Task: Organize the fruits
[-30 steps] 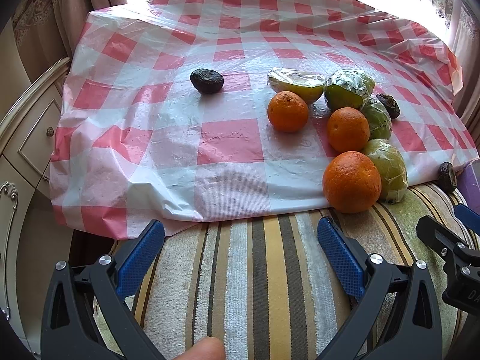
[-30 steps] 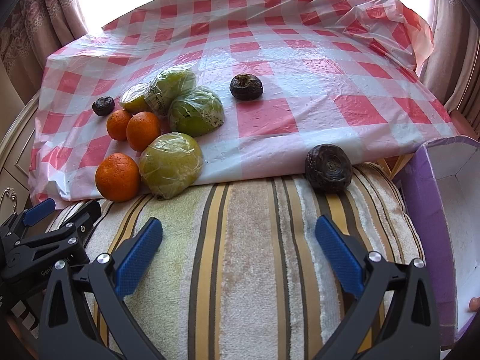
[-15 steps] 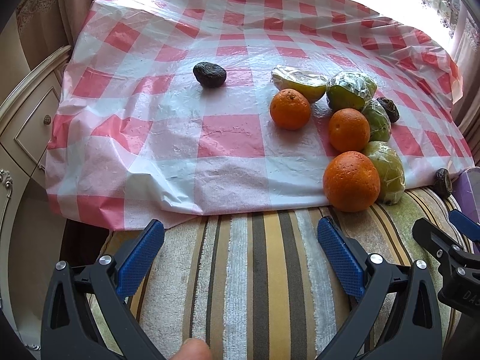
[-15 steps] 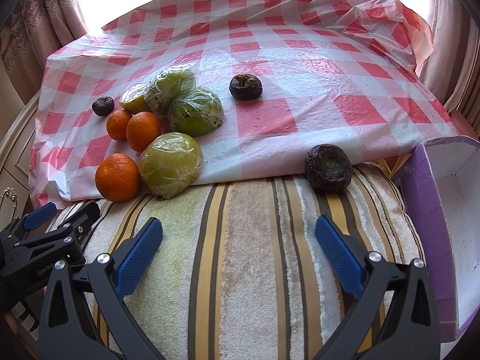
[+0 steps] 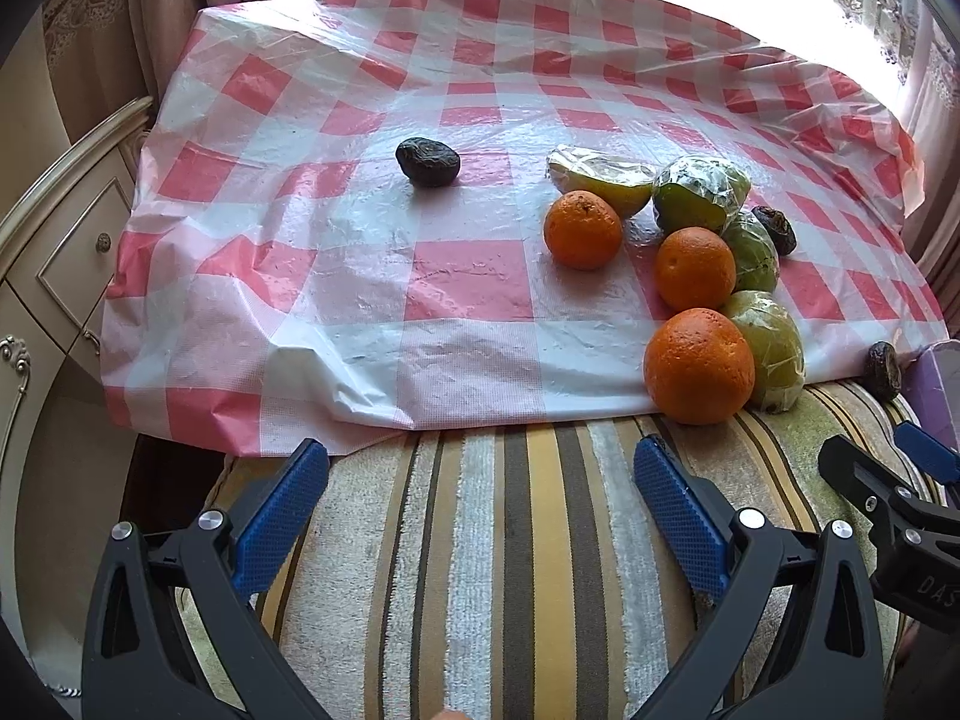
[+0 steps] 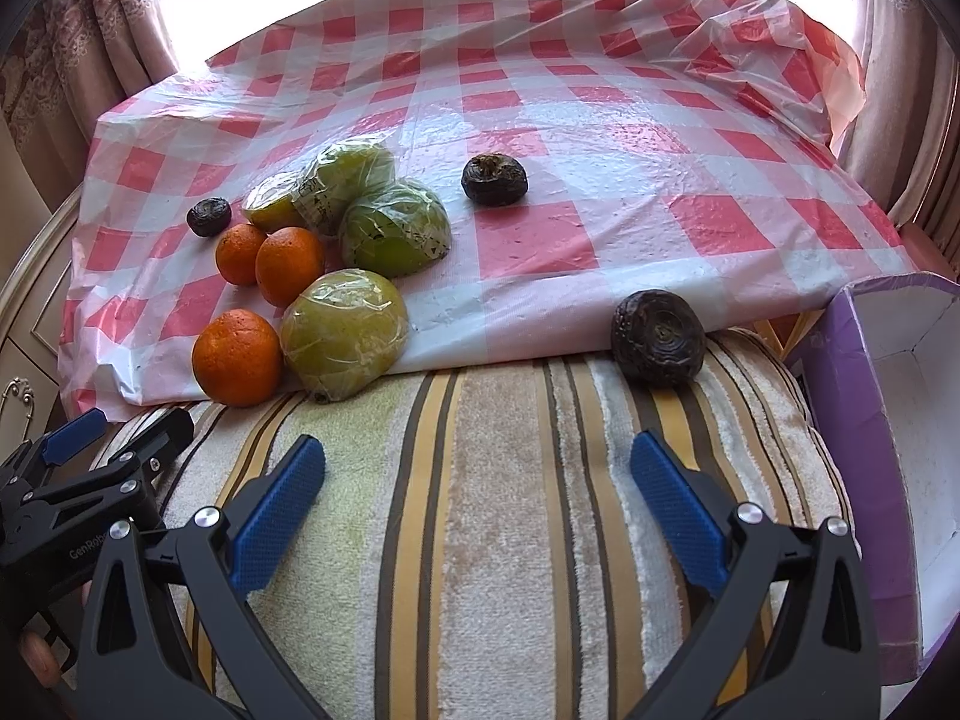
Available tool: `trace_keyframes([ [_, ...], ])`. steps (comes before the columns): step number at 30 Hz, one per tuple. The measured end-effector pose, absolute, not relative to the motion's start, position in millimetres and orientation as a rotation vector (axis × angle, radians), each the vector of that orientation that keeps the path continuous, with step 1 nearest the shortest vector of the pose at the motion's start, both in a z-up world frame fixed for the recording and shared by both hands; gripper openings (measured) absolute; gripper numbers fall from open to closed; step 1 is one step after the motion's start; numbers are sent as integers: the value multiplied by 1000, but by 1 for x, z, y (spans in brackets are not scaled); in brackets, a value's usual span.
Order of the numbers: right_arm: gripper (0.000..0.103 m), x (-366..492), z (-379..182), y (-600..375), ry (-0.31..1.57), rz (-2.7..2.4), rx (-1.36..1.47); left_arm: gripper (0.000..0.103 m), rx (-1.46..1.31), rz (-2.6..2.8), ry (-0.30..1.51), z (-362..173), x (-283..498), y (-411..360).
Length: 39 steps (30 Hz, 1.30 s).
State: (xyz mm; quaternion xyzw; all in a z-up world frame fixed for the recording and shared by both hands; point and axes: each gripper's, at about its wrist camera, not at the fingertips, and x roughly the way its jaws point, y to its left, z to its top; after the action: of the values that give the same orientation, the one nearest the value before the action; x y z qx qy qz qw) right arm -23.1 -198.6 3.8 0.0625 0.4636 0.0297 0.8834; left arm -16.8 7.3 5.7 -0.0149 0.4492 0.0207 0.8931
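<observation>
Both grippers idle over striped towel (image 6: 480, 480).
Left gripper (image 5: 480, 468) and right gripper (image 6: 477, 468) jaws wide, empty — oranges (image 5: 699, 366) and wrapped green fruits (image 6: 345, 333) clustered on checked cloth (image 5: 360, 270) ahead.

Both grippers have black plastic frames with shiny silver screws. Their fingers (image 5: 279, 516) wear bumpy blue pads. One frame has white letters.

I count three oranges (image 6: 237, 357) (image 6: 290, 265) (image 6: 240, 253), four plastic-wrapped green fruits (image 6: 345, 341) (image 6: 396, 235) (image 6: 348, 183) (image 6: 273, 210), three dark wrinkled fruits (image 6: 658, 337) (image 6: 494, 179) (image 6: 208, 216), and one purple box (image 6: 852, 420).
</observation>
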Motion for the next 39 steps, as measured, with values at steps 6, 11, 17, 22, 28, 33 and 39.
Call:
trace_keyframes([
  [6,102,-24,3,-198,960,63,131,99,-81,16,956,1,-15,12],
  [11,102,-24,4,-198,959,64,133,99,-71,22,961,0,-13,11],
  [17,102,-24,4,-198,959,64,132,99,-71,22,961,0,-13,11],
  [22,102,-24,4,-198,958,64,132,99,-72,22,960,-1,-13,10],
  [28,102,-24,4,-198,958,64,132,99,-71,21,960,-1,-13,10],
  [33,102,-25,3,-198,957,64,132,99,-71,21,959,-1,-13,10],
  [39,102,-24,8,-206,960,110,168,98,-83,9,942,1,-15,11],
])
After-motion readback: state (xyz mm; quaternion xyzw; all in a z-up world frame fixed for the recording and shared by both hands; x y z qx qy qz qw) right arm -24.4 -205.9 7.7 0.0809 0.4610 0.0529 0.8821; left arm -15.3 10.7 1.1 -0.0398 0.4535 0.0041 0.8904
